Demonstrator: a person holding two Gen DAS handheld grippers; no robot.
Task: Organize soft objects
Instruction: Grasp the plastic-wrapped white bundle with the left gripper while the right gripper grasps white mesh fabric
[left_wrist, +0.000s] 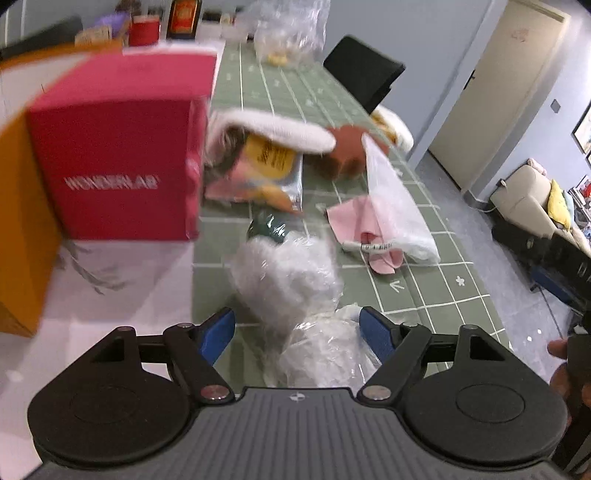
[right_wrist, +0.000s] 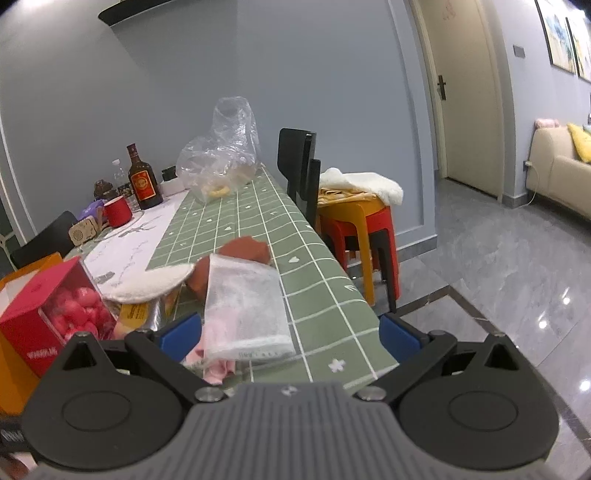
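Both your grippers hang with fingers spread, grasping nothing.
Your left gripper (left_wrist: 297, 330) straddles crinkled plastic wrap (left_wrist: 291, 273); your right gripper (right_wrist: 290, 332) straddles the white mesh pouch (right_wrist: 245, 310).

A red box (left_wrist: 114, 162) stands by a green tablecloth (left_wrist: 424, 291) gridded in white.

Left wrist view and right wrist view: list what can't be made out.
- Left wrist: red box motion-blurred, lettering barely legible.
- Left wrist: contents of the crinkled clear plastic bag unclear.
- Right wrist: pink cloth mostly hidden under the white mesh bag.
- Right wrist: bottle label too small.
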